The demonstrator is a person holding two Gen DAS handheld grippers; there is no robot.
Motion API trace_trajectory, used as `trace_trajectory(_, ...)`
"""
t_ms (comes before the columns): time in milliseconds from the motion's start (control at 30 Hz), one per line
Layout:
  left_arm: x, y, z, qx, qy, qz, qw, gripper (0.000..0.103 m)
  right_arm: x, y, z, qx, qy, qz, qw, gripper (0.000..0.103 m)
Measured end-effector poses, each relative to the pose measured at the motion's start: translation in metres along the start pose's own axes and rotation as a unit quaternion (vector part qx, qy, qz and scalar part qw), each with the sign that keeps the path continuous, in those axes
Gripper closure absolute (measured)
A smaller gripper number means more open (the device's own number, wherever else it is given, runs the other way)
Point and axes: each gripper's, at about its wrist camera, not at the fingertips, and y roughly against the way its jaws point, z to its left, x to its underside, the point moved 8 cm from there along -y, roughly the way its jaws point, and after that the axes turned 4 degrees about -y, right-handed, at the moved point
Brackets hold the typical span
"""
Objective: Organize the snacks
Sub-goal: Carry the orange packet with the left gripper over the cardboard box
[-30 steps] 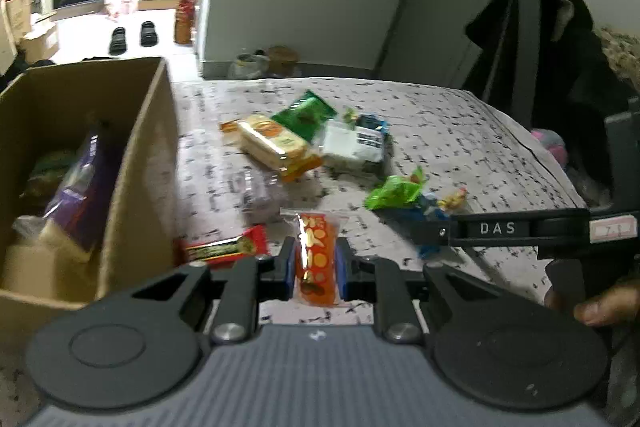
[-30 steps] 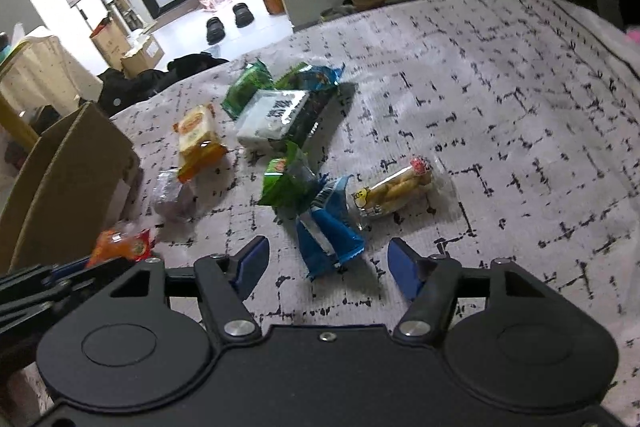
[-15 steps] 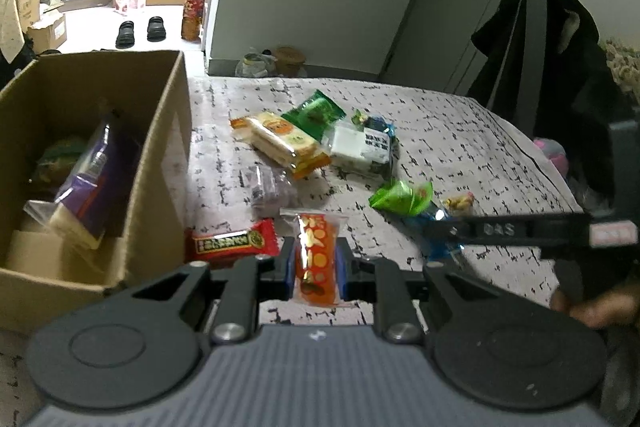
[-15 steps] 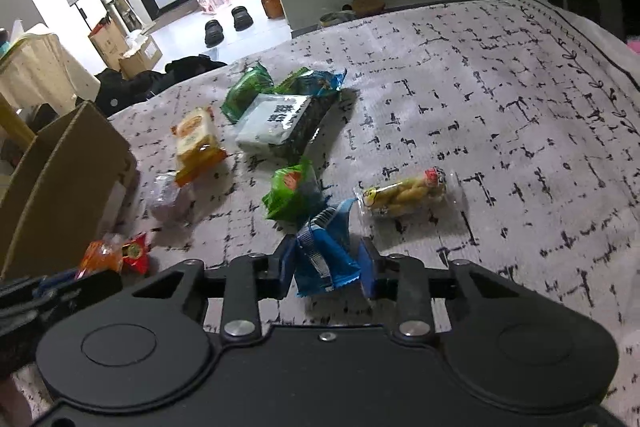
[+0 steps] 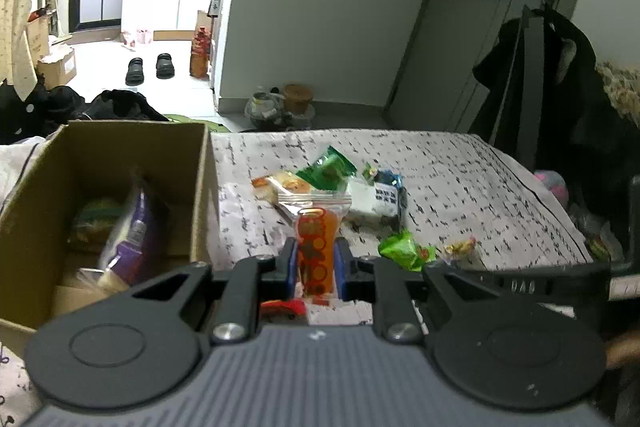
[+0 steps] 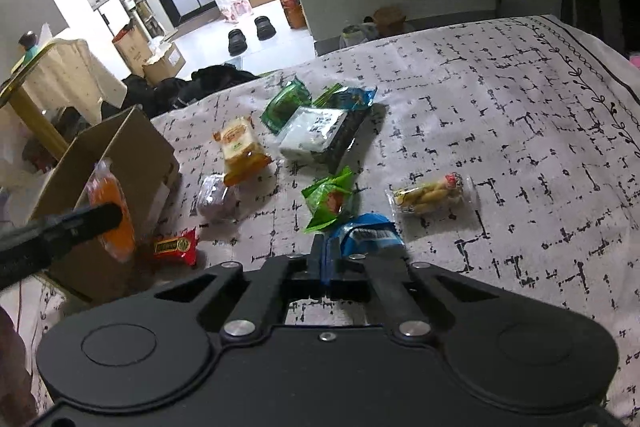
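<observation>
My left gripper [image 5: 316,261] is shut on an orange snack packet [image 5: 318,227], which stands upright above the patterned cloth, just right of the open cardboard box [image 5: 202,187]. In the right wrist view the same packet [image 6: 114,215] hangs in front of the box [image 6: 136,143]. My right gripper [image 6: 325,247] is shut on the edge of a blue snack packet [image 6: 370,233], whose body sticks out to the right of the fingers. Its black finger crosses the left wrist view low on the right.
Loose snacks lie on the cloth: a green packet [image 6: 330,201], a clear packet of crackers [image 6: 430,195], a red packet [image 6: 176,247], a purplish one [image 6: 216,197], a bread pack [image 6: 240,151], a white pack [image 6: 320,135]. The box holds a purple bag [image 5: 132,235].
My right gripper closed on the blue packet and rose a little. My left gripper lifted the orange packet off the cloth, uncovering the red packet below.
</observation>
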Motion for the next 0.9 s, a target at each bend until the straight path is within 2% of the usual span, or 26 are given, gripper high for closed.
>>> trace_trajectory(67, -0.002, 0.001, 0.002, 0.002, 0.004, 0.0, 1.0, 0.085, 0.0, -0.005, -0.005, 0.021, -0.008, 0.011, 1.0, 0.098)
trace_trajectory(100, -0.003, 0.0, 0.001, 0.002, 0.004, -0.001, 1.0, 0.085, 0.001, -0.007, -0.008, 0.026, -0.014, 0.016, 0.999, 0.084)
trace_trajectory(133, -0.003, 0.0, 0.001, 0.001, 0.003, -0.001, 1.0, 0.085, 0.001, -0.01, -0.01, 0.03, -0.021, 0.022, 0.999, 0.057)
trace_trajectory(200, -0.003, -0.001, 0.0, 0.003, 0.002, 0.0, 1.0, 0.085, 0.0, -0.011, -0.011, 0.032, -0.019, 0.004, 0.999, 0.027)
trace_trajectory(233, -0.002, -0.003, 0.0, 0.003, 0.002, 0.001, 1.0, 0.085, 0.0, -0.012, -0.01, 0.034, -0.012, -0.002, 0.999, 0.022)
trace_trajectory(467, 0.0, -0.014, -0.006, 0.007, -0.002, 0.009, 0.9999, 0.085, -0.002, -0.041, -0.011, 0.047, -0.008, 0.021, 0.999, 0.022)
trace_trajectory(600, 0.001, -0.015, -0.006, 0.007, 0.0, 0.01, 0.9999, 0.085, 0.0, -0.052, -0.008, 0.054, 0.022, 0.025, 0.998, 0.021)
trace_trajectory(667, 0.003, -0.016, -0.005, 0.007, 0.001, 0.012, 0.9999, 0.085, 0.001, -0.053, -0.008, 0.06, 0.036, 0.024, 0.997, 0.03)
trace_trajectory(700, 0.003, -0.017, -0.005, 0.008, 0.003, 0.014, 0.9999, 0.085, 0.001, -0.053, -0.008, 0.066, 0.045, 0.022, 0.997, 0.043)
trace_trajectory(733, 0.004, -0.018, -0.006, 0.009, 0.005, 0.015, 0.9998, 0.085, 0.001, -0.052, -0.009, 0.069, 0.055, 0.019, 0.996, 0.051)
trace_trajectory(767, 0.004, -0.018, -0.006, 0.01, 0.006, 0.016, 0.9998, 0.085, 0.001, -0.051, -0.009, 0.063, 0.058, 0.018, 0.996, 0.054)
trace_trajectory(800, 0.004, -0.019, -0.007, 0.011, 0.005, 0.016, 0.9998, 0.085, 0.001, -0.051, -0.009, 0.056, 0.06, 0.017, 0.997, 0.063)
trace_trajectory(900, 0.005, -0.02, -0.009, 0.015, 0.005, 0.019, 0.9997, 0.085, 0.002, -0.045, -0.009, 0.042, 0.069, 0.017, 0.997, 0.07)
